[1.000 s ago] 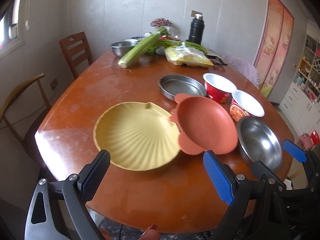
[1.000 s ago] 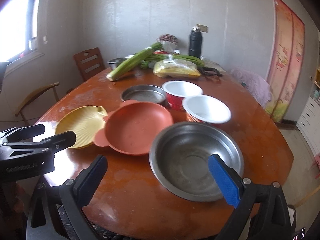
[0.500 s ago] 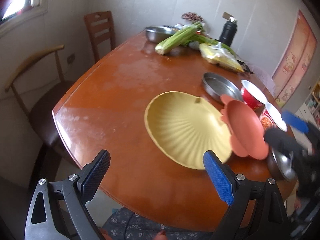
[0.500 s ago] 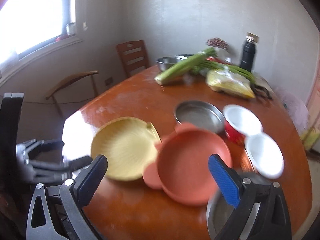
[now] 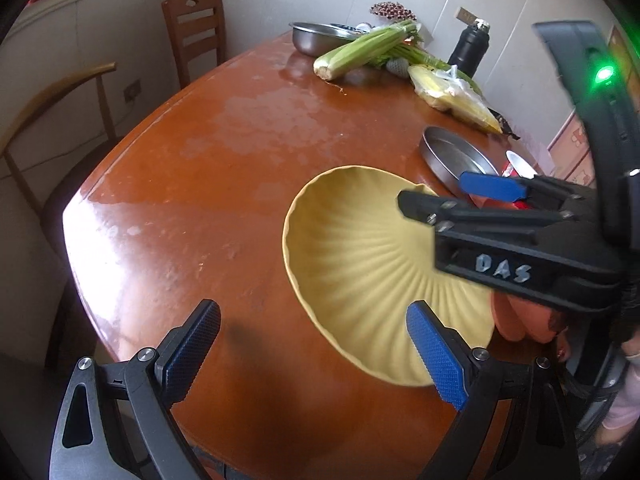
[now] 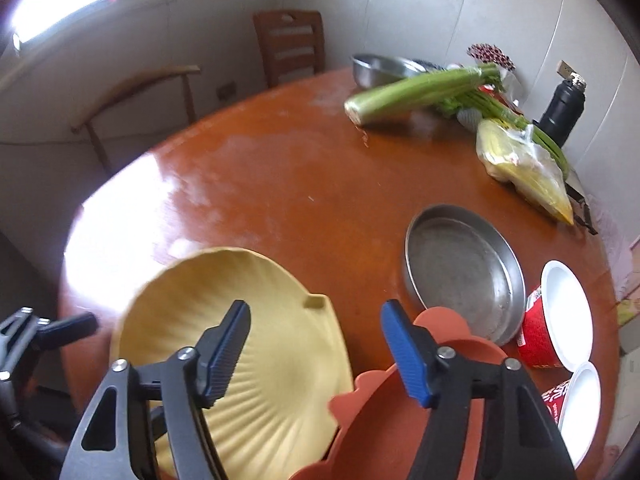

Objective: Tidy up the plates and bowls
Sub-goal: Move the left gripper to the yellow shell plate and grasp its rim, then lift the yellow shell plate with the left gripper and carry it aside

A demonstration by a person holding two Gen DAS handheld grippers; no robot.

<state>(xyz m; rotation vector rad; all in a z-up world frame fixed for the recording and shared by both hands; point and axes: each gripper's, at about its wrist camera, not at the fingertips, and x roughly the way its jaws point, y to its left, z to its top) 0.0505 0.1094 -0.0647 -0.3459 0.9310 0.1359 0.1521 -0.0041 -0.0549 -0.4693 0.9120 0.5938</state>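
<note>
A yellow shell-shaped plate [image 5: 360,252] [image 6: 264,344] lies on the brown table near its front edge. An orange plate [image 6: 384,432] [image 5: 516,320] overlaps its right side. A round metal pan [image 6: 464,268] [image 5: 456,156] sits behind them, with two red paper bowls [image 6: 560,320] to its right. My left gripper [image 5: 320,356] is open and empty over the table, at the yellow plate's near left rim. My right gripper [image 6: 316,344] is open, above the yellow plate's right part by the orange plate; it shows from the side in the left wrist view [image 5: 452,196].
At the table's far end lie celery [image 6: 420,92], a bag of yellow food [image 6: 524,168], a steel bowl [image 6: 380,68] and a black flask [image 6: 564,108]. Two wooden chairs [image 5: 196,28] stand on the left. The table's left edge [image 5: 76,240] is close.
Both grippers swung left and moved forward. The right gripper came over the yellow and orange plates and now crosses the left wrist view. The large steel bowl has left both views.
</note>
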